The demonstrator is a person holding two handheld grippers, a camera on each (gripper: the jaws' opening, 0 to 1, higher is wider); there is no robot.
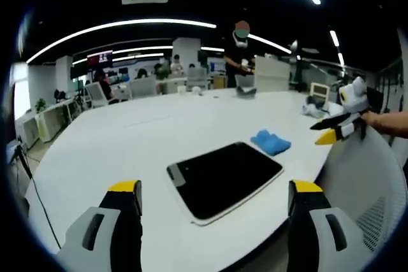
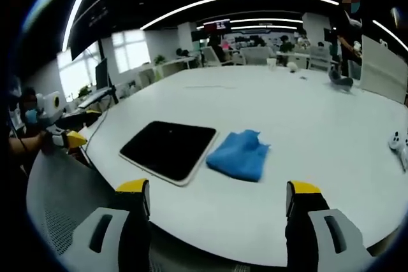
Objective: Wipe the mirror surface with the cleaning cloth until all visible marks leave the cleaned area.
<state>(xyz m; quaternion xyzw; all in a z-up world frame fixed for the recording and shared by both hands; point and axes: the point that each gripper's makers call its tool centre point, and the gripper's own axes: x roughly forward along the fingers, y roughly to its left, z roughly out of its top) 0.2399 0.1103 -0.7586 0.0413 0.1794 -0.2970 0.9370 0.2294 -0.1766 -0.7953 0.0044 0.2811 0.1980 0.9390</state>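
An open office with strip lights surrounds a broad white table (image 2: 306, 157), smooth and matte, with curved edges. In the right gripper view the mirror (image 2: 169, 150) lies left, a flat dark rounded rectangle with a pale rim, and the cloth (image 2: 240, 154) sits just beside its right edge, a soft blue crumpled heap (no marks can be made out on the glass). The left gripper (image 1: 215, 195) hovers with jaws apart before the mirror; the right gripper (image 2: 217, 199) hovers open near the cloth. I judge the grasp comes first: pinch the cloth's thick middle, then press it flat and sweep in overlapping strokes.
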